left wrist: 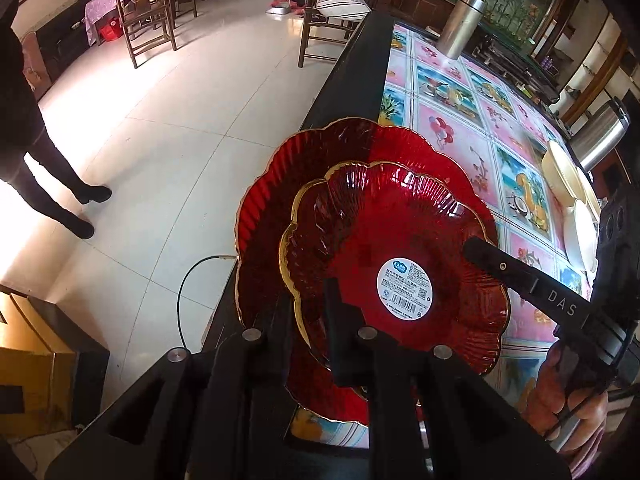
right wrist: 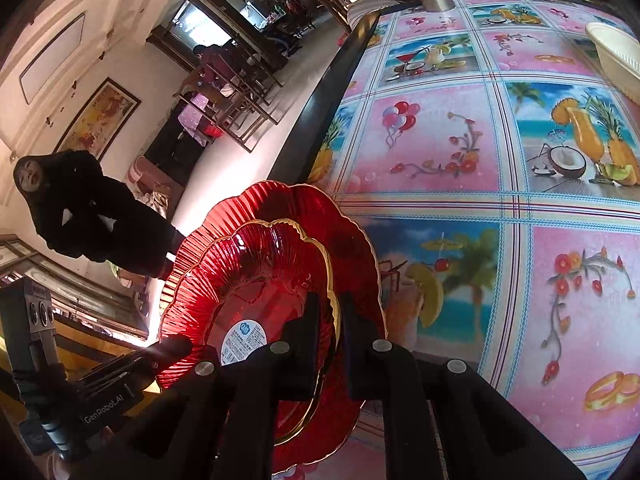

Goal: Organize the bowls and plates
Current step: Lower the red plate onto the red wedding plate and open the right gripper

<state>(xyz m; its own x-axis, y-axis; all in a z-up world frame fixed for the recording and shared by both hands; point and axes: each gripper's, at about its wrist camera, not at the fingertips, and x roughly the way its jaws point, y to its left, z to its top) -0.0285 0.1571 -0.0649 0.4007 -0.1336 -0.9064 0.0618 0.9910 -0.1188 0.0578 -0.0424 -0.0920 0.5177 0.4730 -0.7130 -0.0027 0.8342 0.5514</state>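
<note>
While both grippers clamp the same small red plate (left wrist: 404,248) from opposite sides, it sits on top of a larger red plate (left wrist: 320,160) at the left edge of the table (right wrist: 500,208). Both plates are ribbed glass with scalloped gold rims, and the small one carries a round white label (left wrist: 406,288) near its middle.

In the left wrist view, the left gripper (left wrist: 310,312) has its jaws closed on the near rim of the small plate, one finger above the glass and one below. In the right wrist view, the right gripper (right wrist: 334,344) pinches the right rim of that plate in the same way, jaws nearly together on the thin gold edge. Each camera sees the other gripper's black finger lying over the plate's face.

The larger plate hangs partly past the dark table edge, over the tiled floor (left wrist: 160,140). The table is covered by a pink and blue cloth printed with fruit and flowers. On the far right lie cream-coloured dishes (left wrist: 568,184), well apart from the red ones, and a steel flask (left wrist: 460,24) stands at the far end. A person in black (right wrist: 92,216) stands on the floor to the left, near wooden chairs (left wrist: 148,20).
</note>
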